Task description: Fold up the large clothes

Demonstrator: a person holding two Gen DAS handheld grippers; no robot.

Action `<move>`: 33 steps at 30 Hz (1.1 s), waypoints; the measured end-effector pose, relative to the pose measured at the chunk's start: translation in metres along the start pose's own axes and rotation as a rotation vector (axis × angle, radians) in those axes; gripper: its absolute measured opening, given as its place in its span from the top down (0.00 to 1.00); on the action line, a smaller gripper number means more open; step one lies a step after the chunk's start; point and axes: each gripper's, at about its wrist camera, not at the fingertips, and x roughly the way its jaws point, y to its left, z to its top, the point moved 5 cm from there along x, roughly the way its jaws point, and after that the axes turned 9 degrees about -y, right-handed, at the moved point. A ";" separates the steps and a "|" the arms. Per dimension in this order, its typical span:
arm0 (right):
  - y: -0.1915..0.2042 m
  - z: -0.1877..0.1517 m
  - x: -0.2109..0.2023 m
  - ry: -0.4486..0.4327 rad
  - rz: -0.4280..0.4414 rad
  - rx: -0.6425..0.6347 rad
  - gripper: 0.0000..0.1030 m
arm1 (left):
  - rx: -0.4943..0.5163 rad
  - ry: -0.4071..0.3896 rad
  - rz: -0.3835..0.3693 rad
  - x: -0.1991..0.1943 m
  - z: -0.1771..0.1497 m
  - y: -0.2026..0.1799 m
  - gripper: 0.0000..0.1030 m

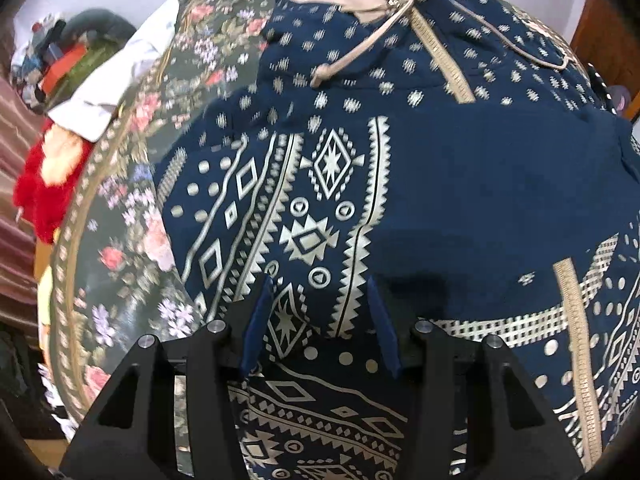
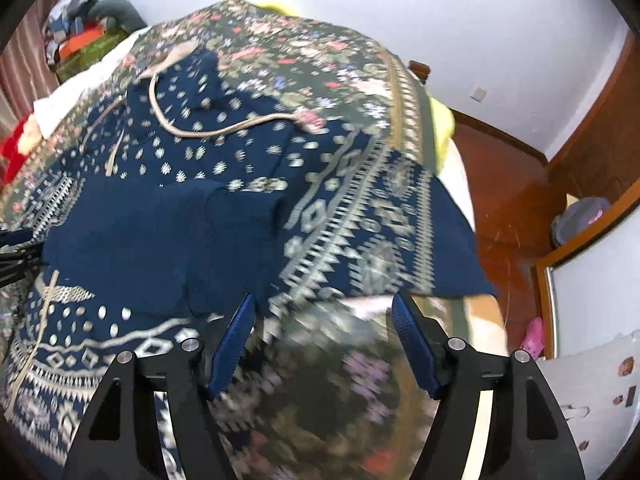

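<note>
A large navy garment (image 1: pixel 460 184) with pale geometric print, beige trim and a beige drawstring (image 1: pixel 360 54) lies spread on a dark floral bedspread (image 1: pixel 132 208). Part of it is folded over, showing a plain navy panel (image 2: pixel 132 232). My left gripper (image 1: pixel 322 308) hovers just above the printed cloth, open, its blue pads apart and pressing on nothing. My right gripper (image 2: pixel 324 320) is open too, over the garment's (image 2: pixel 360 216) near right edge and the bedspread (image 2: pixel 320 380). The black frame of the left gripper (image 2: pixel 12 252) shows at the left edge of the right wrist view.
A white cloth (image 1: pixel 120 80) and a red fluffy item (image 1: pixel 44 184) lie at the bed's left side, with a pile of clothes (image 1: pixel 60 56) beyond. Yellow fabric (image 2: pixel 442 128) hangs off the right edge. Wooden floor (image 2: pixel 512 200) and a framed panel (image 2: pixel 592 300) lie to the right.
</note>
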 end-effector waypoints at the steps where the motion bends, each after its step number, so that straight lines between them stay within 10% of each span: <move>1: -0.014 -0.001 -0.007 -0.005 0.002 0.027 0.33 | 0.001 -0.005 -0.002 -0.003 0.004 -0.002 0.53; 9: -0.108 -0.007 0.002 0.052 0.077 0.373 0.32 | -0.041 -0.121 -0.066 -0.031 0.064 -0.026 0.36; 16: -0.158 -0.027 0.055 0.152 0.170 0.711 0.32 | -0.049 -0.073 -0.144 -0.003 0.086 -0.074 0.35; 24: -0.168 -0.023 0.096 0.128 0.178 0.798 0.34 | 0.009 -0.071 -0.125 0.024 0.091 -0.110 0.35; 33: -0.177 -0.011 0.120 0.094 0.125 0.824 0.91 | -0.041 -0.066 -0.145 0.029 0.095 -0.099 0.35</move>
